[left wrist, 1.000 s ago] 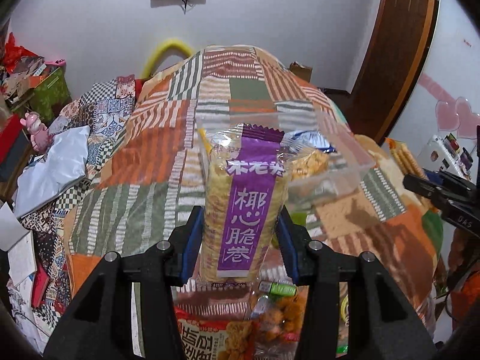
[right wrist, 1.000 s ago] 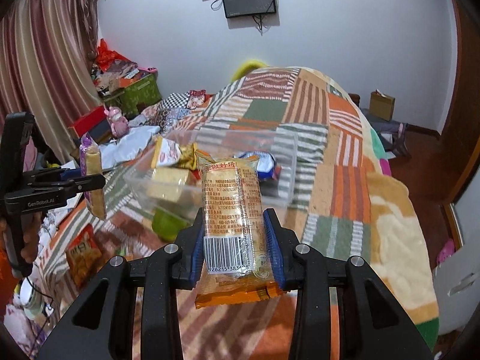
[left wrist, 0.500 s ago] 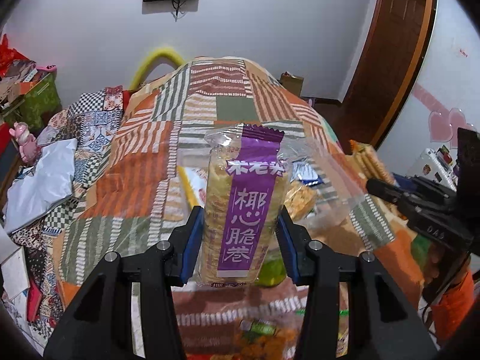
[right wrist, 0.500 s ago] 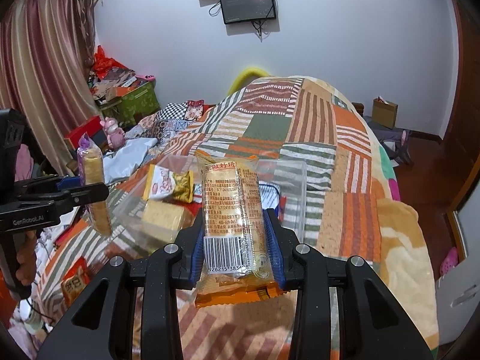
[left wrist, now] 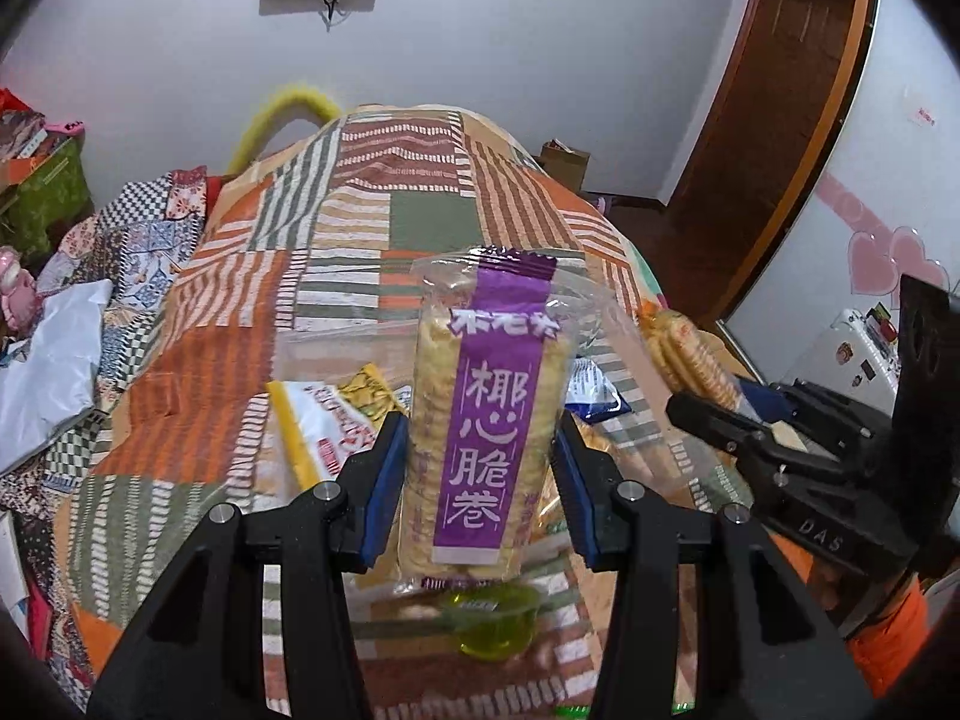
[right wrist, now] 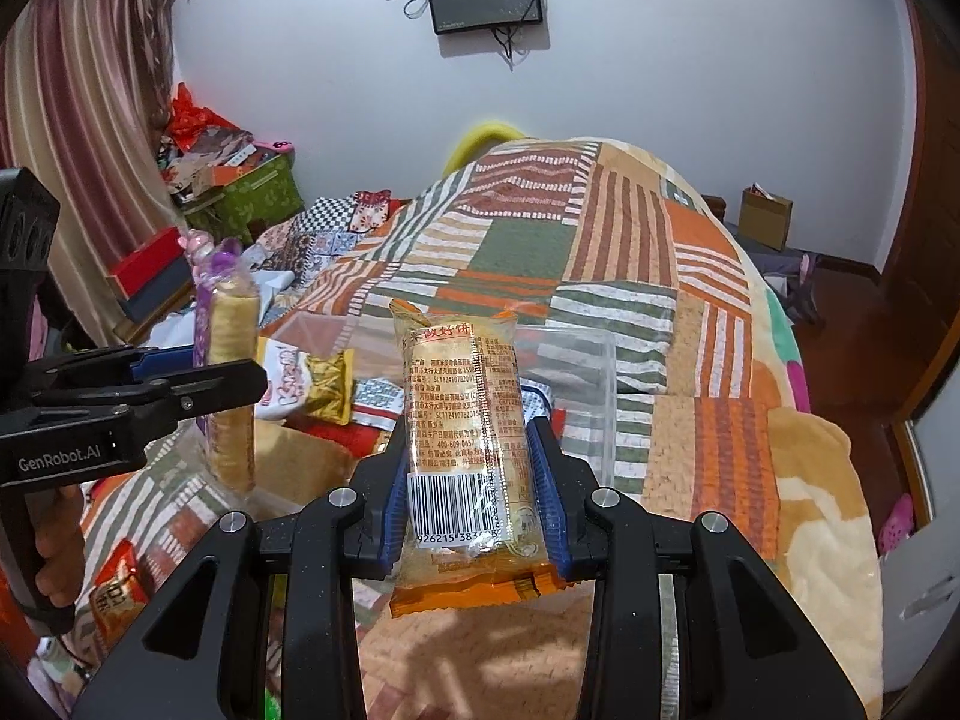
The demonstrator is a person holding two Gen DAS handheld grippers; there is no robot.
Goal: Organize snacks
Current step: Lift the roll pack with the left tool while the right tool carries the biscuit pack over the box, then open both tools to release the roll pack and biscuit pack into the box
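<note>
Both packs now over clear bin (right wrist: 600, 372), each upright between jaws

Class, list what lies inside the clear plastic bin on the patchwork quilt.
Inside the clear plastic bin: a white-and-red snack bag, a gold foil packet and a blue-white packet. The held orange-edged cracker packet hides the rest.

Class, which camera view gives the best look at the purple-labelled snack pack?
The left wrist view: the purple-labelled pack faces the camera, upright in the left gripper, label readable. The right wrist view shows it only edge-on, partly hidden.
</note>
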